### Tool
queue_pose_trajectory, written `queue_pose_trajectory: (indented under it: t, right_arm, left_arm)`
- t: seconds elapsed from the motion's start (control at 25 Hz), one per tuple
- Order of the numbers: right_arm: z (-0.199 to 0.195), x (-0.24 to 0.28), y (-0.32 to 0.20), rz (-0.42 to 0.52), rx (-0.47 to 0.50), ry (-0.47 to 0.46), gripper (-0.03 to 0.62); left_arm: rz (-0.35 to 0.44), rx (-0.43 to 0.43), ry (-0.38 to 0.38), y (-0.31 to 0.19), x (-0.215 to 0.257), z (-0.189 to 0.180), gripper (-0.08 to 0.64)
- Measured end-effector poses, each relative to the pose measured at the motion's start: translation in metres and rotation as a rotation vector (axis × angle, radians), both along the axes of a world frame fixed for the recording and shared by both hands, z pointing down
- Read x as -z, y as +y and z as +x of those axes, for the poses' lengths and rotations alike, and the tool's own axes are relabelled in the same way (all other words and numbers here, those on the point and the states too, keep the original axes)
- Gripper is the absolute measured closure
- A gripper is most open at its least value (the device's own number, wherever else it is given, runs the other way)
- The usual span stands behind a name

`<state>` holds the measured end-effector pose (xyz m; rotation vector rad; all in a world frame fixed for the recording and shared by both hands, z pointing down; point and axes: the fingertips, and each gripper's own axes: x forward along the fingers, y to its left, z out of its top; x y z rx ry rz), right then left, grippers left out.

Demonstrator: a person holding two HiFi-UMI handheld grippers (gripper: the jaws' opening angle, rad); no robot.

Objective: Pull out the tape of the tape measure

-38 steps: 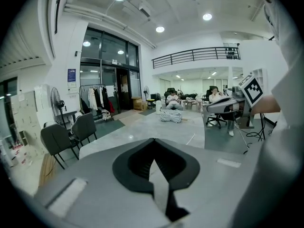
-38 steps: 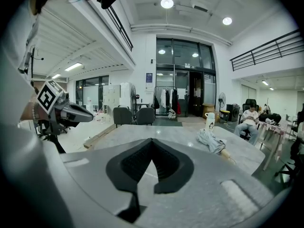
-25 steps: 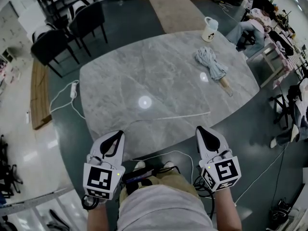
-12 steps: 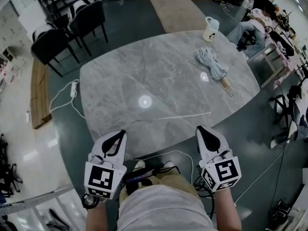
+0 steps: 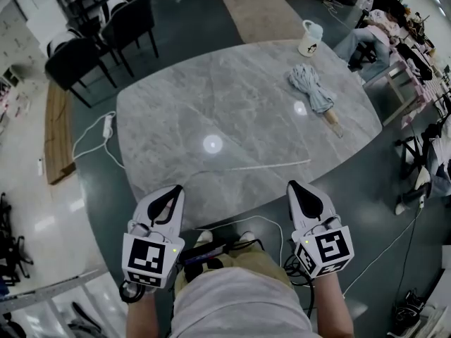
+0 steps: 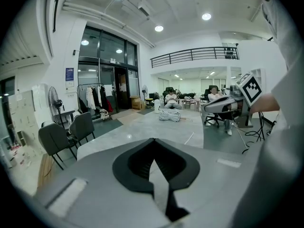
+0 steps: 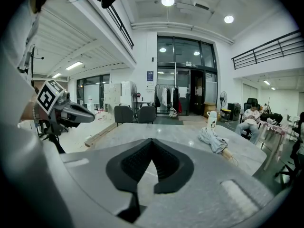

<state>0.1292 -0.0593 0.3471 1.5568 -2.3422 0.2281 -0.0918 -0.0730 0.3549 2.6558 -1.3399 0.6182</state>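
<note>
Barely anything to report over the last second: the left claw (image 5: 175,191) and the right claw (image 5: 293,187) are parked exactly where they were, level with each other just off the near edge of the table (image 5: 169,118). Only the head view has crept a touch, so the tabletop sits slightly higher in the picture. Both claws are clenched tight, and each gripper view shows the dark pads meeting at the tip with nothing caught between them. For the task that means a standstill, because no tape measure case shows in any of the three views. The one candidate is a thin pale line (image 5: 271,165) lying straight across the near part of the table, and it's too fine to tell whether it is a drawn-out tape or just a cord. If it's tape, it already lies stretched out flat; if it's cord, the task's thing is simply out of sight. Around it, a folded grey umbrella (image 5: 310,87) lies on the far right of the table, with a white mug (image 5: 309,38) beyond it near the far edge, both well apart from the claws. Dark chairs (image 5: 130,23) stand past the far left corner, a power strip (image 5: 108,125) lies on the floor to the left, and a white cable (image 5: 239,224) loops by the person's feet. Between the claws and that pale line I see only bare marble, with nothing in the way.
</note>
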Motion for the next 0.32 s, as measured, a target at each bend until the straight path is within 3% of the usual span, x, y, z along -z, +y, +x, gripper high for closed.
queue_pose_trajectory:
  t: [0.32]
  right_arm:
    - [0.0009, 0.0006, -0.0002, 0.000, 0.001, 0.001, 0.592]
  left_arm:
    - [0.002, 0.005, -0.002, -0.0008, 0.0010, -0.0010, 0.545]
